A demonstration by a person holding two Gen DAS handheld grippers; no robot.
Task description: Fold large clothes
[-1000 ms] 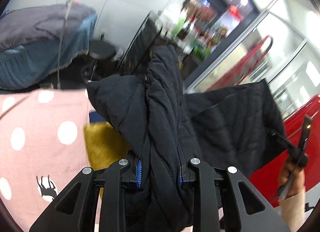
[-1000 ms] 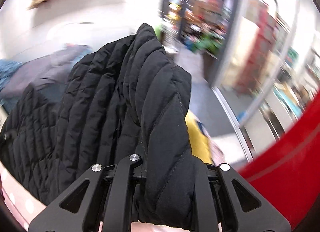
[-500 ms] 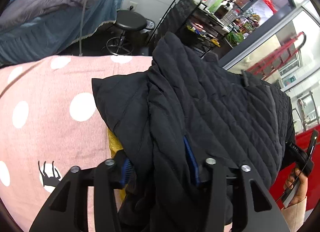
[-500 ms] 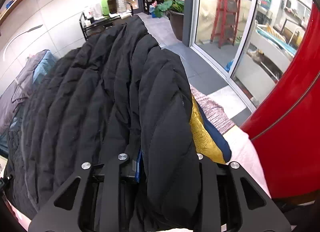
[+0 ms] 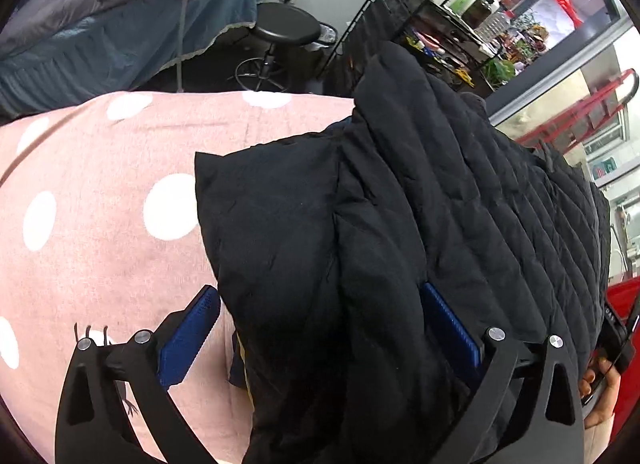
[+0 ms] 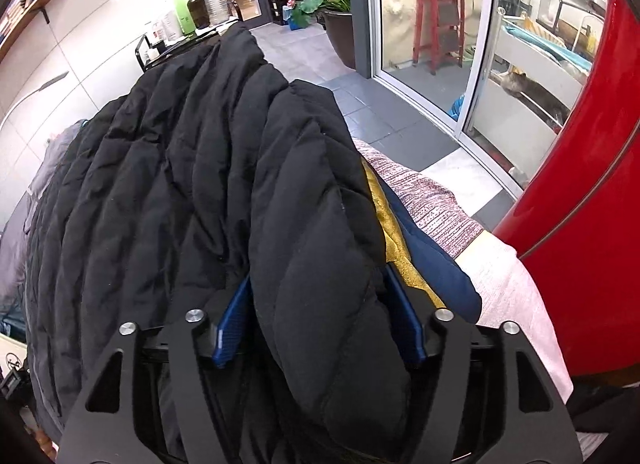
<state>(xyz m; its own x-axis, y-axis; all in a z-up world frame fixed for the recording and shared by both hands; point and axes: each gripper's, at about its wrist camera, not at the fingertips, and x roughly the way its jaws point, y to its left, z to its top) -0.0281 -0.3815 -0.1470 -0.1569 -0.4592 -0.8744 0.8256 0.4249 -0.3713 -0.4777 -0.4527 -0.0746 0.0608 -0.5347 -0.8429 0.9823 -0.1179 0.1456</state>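
A black quilted puffer jacket (image 5: pixel 400 204) lies in a thick fold on a pink polka-dot blanket (image 5: pixel 100 192). My left gripper (image 5: pixel 320 328) is open, its blue pads (image 5: pixel 188 336) wide apart with the jacket's edge lying between them, the left pad clear of the cloth. In the right wrist view the same jacket (image 6: pixel 180 184) fills the left and middle. My right gripper (image 6: pixel 320 316) is open, its blue pads (image 6: pixel 232 320) spread on either side of a jacket fold.
Under the jacket lie a gold cloth (image 6: pixel 390 232), a navy cloth (image 6: pixel 432 264) and a patterned knit (image 6: pixel 424 200). A black stool (image 5: pixel 286 28), a blue-covered bed (image 5: pixel 120 24) and a wire shelf cart (image 5: pixel 432 12) stand behind. A red panel (image 6: pixel 592 184) stands right, by glass doors.
The jacket came down from hanging in the air onto the blanket. Both grippers, shut on it a second ago, have opened their pads.
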